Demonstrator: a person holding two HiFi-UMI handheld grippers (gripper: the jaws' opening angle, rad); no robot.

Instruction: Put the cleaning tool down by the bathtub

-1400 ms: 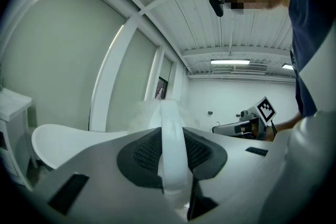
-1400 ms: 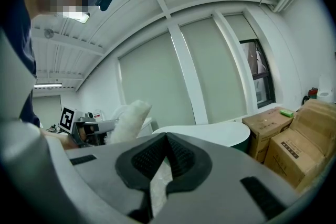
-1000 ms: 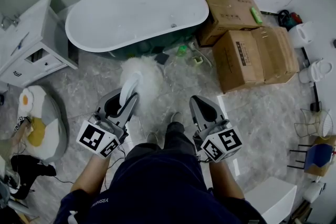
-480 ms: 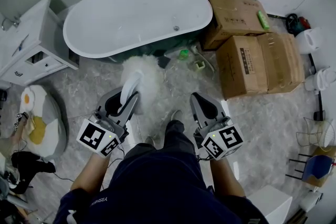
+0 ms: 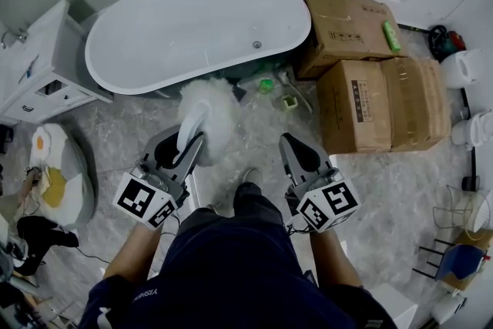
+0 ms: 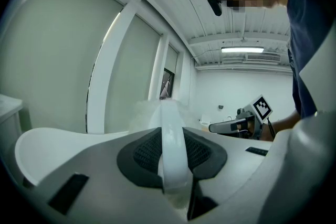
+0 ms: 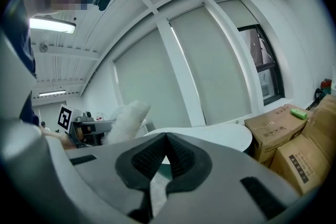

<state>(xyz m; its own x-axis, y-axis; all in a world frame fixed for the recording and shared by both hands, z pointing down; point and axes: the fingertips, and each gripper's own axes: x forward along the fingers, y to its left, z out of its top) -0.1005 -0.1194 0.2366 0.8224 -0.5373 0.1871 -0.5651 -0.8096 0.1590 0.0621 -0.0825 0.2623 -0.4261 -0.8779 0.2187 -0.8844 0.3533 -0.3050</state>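
Two tools are held low in front of the person, both pointing toward the white oval bathtub (image 5: 185,35). The left tool (image 5: 183,144) is partly closed, its dark ribbed pads clamped on the flat white handle (image 6: 172,144) of a fluffy white duster (image 5: 212,112). From the head view, the duster's fluffy head sits just in front of the bathtub's near side, its top edge overlapping the rim. The duster is in the left tool's grip and not lying on the floor. The right tool (image 5: 296,146) is well to the right of the duster with its jaws closed tip to tip and nothing between them. Stacked cardboard boxes (image 5: 362,81) stand against the bathtub's right end, and a white cabinet (image 5: 38,65) stands at its left end.
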